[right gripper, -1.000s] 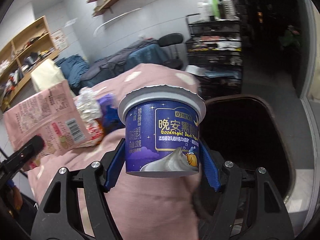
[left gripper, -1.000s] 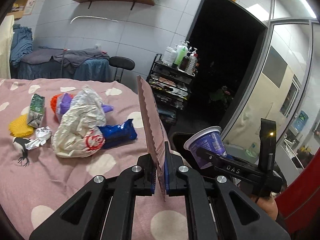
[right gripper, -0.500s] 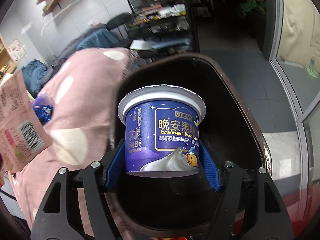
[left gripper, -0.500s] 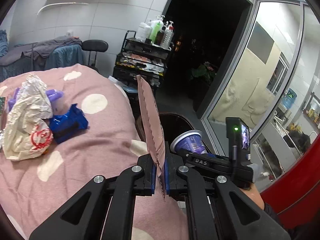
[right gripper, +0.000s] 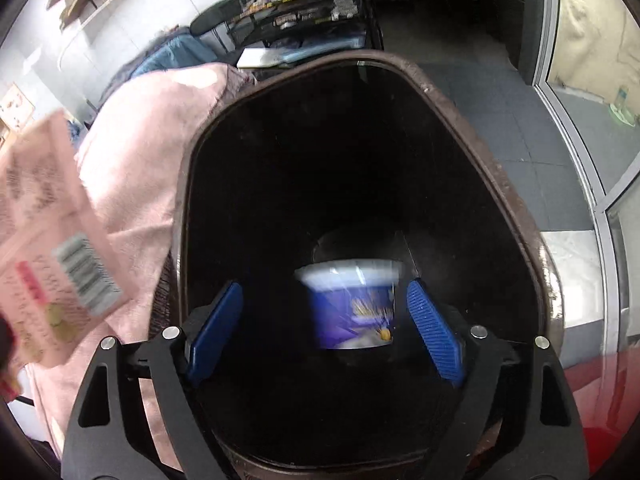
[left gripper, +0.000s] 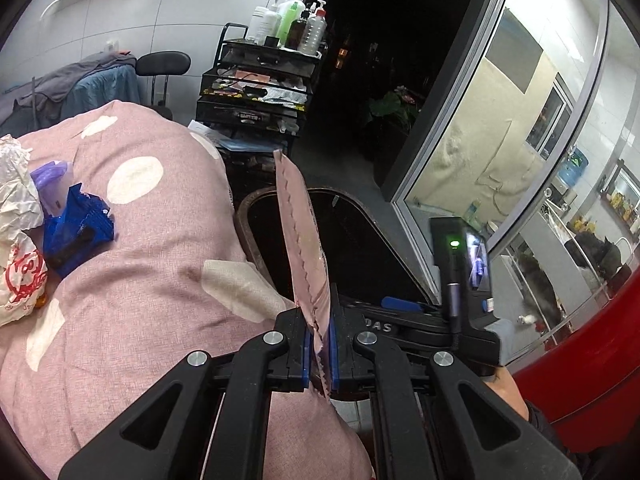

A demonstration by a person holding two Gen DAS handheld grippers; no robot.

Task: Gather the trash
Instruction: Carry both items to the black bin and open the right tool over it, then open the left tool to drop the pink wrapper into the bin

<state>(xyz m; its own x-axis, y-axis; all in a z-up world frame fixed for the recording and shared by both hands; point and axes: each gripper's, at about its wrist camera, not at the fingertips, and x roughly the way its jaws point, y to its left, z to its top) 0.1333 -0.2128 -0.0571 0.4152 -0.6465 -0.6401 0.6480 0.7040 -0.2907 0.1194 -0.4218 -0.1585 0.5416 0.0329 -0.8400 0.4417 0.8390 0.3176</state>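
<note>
The right gripper hangs over the mouth of the dark brown oval trash bin; its blue pads have just been spreading, and the blurred purple yogurt cup with a white rim sits between them, touching neither. The left gripper is pressed tight on a flat pink snack wrapper, upright above its jaws, beside the pink spotted blanket.

The yogurt cup is motion-blurred — its label unreadable — and the bin's depths are black.
</note>
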